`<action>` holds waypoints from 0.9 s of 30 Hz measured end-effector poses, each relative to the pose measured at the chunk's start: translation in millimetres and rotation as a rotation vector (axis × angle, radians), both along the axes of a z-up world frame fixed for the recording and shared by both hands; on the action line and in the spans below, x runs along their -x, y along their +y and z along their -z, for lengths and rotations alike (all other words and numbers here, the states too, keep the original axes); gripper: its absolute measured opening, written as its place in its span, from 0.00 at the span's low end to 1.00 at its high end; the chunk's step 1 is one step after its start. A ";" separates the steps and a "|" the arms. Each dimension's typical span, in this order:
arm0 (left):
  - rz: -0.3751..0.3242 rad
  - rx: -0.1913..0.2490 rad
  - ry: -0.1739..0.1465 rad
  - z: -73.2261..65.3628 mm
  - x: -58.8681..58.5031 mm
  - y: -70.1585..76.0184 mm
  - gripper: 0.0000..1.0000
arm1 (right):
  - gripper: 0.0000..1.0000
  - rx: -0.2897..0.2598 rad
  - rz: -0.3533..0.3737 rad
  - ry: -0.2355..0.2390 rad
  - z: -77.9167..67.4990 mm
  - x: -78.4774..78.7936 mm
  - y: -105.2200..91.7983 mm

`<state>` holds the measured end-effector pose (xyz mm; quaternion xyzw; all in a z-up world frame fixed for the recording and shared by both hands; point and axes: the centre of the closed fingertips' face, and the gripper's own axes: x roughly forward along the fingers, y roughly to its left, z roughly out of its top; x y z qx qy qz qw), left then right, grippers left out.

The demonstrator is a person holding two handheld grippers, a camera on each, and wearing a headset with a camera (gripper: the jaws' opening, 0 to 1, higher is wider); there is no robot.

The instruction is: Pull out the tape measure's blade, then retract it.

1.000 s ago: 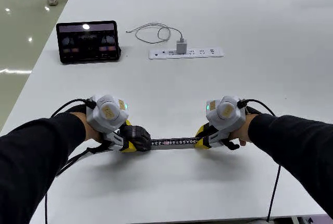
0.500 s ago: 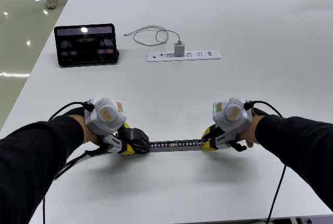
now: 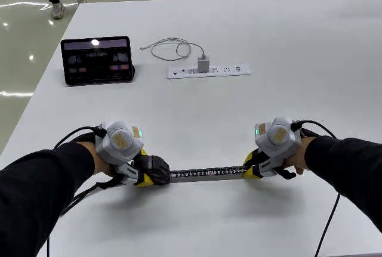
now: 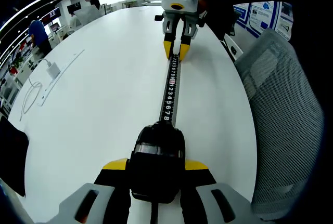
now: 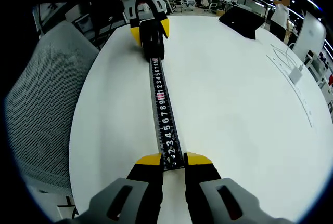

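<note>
While our left tool (image 4: 156, 165) clamps the black tape measure case (image 4: 157, 148) near the front edge of the white bench (image 3: 250, 108), our right tool (image 5: 170, 159) pinches the tip of the blade (image 5: 162, 104), and we see it stretched straight, numbers up, between the two.

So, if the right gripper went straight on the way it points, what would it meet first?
Along the blade it pinches, the right gripper probably meets the tape measure case in the left gripper.
</note>
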<state>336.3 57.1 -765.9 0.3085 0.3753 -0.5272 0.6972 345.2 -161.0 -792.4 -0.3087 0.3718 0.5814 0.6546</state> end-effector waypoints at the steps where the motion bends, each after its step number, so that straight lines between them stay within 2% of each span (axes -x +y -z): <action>1: 0.000 0.000 0.000 0.2 -0.1 -0.1 0.33 | 0.10 0.002 0.002 0.000 0.1 -0.3 -1.1; 27: -0.002 0.001 0.001 0.1 0.1 -0.5 0.33 | 0.10 0.032 0.012 -0.007 0.4 -0.2 -30.1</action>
